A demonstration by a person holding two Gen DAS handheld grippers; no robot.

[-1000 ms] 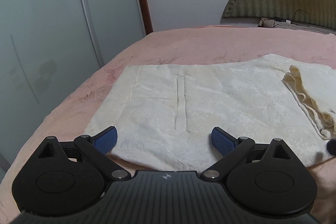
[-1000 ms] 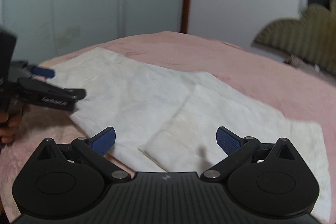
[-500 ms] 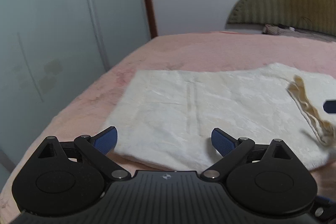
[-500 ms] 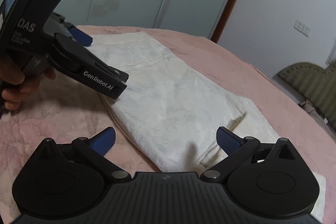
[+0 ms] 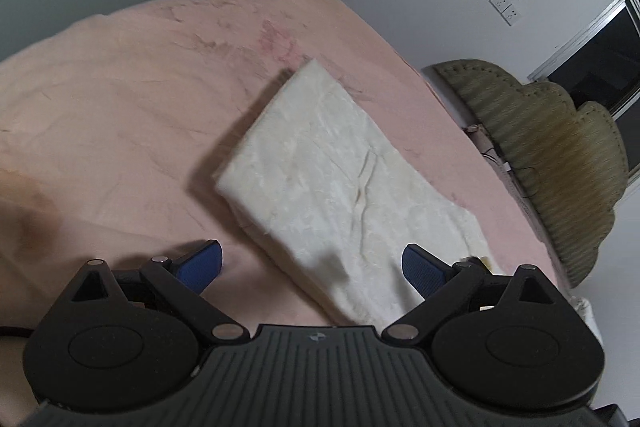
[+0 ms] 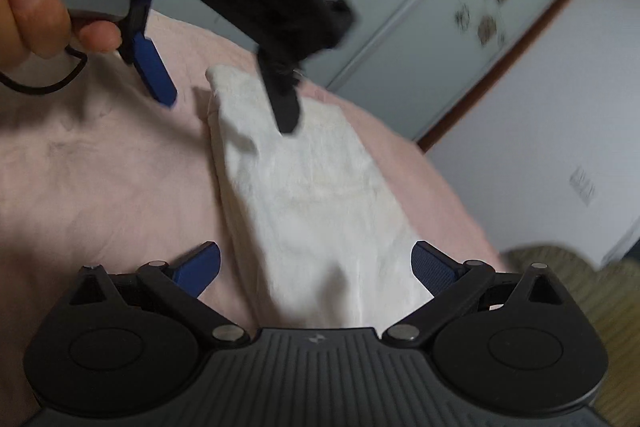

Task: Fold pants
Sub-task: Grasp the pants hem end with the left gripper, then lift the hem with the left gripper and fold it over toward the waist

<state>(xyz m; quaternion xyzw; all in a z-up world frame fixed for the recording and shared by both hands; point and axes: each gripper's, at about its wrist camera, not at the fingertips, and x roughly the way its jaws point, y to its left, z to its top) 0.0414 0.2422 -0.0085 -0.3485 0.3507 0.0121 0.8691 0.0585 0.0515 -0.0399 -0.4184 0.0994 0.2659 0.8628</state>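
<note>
The cream pants (image 5: 340, 187) lie folded into a long, flat rectangle on the pink bed (image 5: 120, 115), running slantwise across the cover, with a thick layered edge along the side nearer the left gripper (image 5: 312, 269). A crease crosses their upper face.

The left gripper hangs above the near end of the pants, its blue-padded fingers (image 5: 202, 265) spread wide and holding nothing; one pad is over bare bed, the other over the cloth. In the right wrist view the same gripper (image 6: 224, 103) shows from outside, blurred, poised over the far end of the pants, with a person's hand (image 6: 36, 15) around its grey handle.

The right gripper (image 6: 316, 267) is over the other end of the pants, its fingers (image 6: 198, 269) also wide apart and empty, the cloth passing between them.

Beyond the pants, past the bed's edge, stand an olive scalloped headboard (image 5: 552, 163), a white wall with sockets (image 5: 506, 9), and pale sliding wardrobe doors (image 6: 440, 7) with flower prints.
</note>
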